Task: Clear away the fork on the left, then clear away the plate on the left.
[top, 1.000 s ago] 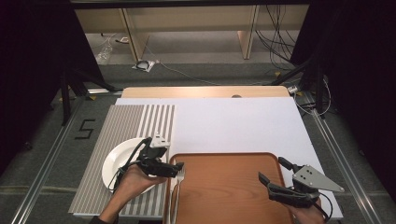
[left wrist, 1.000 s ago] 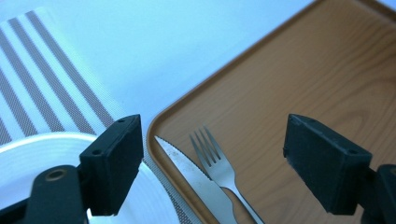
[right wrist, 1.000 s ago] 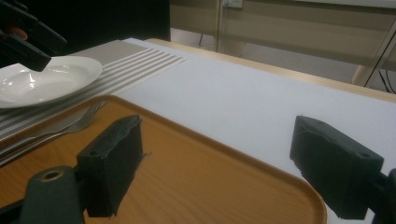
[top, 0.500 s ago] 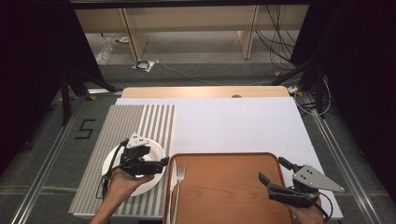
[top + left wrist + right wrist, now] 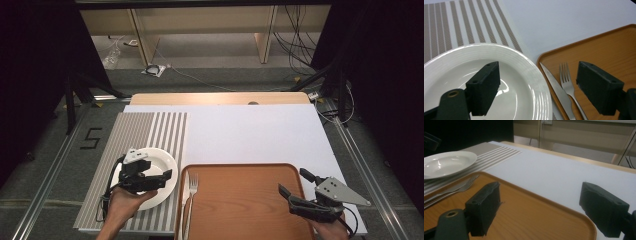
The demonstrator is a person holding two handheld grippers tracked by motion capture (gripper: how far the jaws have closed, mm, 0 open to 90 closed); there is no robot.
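From the high view we see the left gripper (image 5: 161, 178) hovering over the white plate (image 5: 167, 162), its jaws spread apart and pointing toward the tray, with nothing between them. The plate sits on the striped placemat (image 5: 150, 130), just left of the brown tray (image 5: 240, 200). A fork (image 5: 191, 192) and a knife (image 5: 185, 200) lie side by side at the tray's left edge, their long axes running away from us, the fork's tines pointing toward the far side of the table. The right gripper (image 5: 292, 187) hangs over the tray's right edge, jaws released and wide apart, holding nothing.

In the left gripper view we look along our own jaws, which stand far apart and empty: one jaw over the bowl of the plate (image 5: 524, 72), the other over the tray (image 5: 604, 50). Between them lie the knife (image 5: 554, 82) and the fork (image 5: 566, 80), both on the tray just past the plate's rim, tips and tines pointing away from the gripper.

In the right gripper view our jaws are again wide open with nothing gripped, poised above the tray (image 5: 529, 210). Far to the left we see the plate (image 5: 449, 163) on the placemat (image 5: 491, 152), and the fork (image 5: 461, 187) lying flat at the tray's far side beside the knife (image 5: 446, 191).
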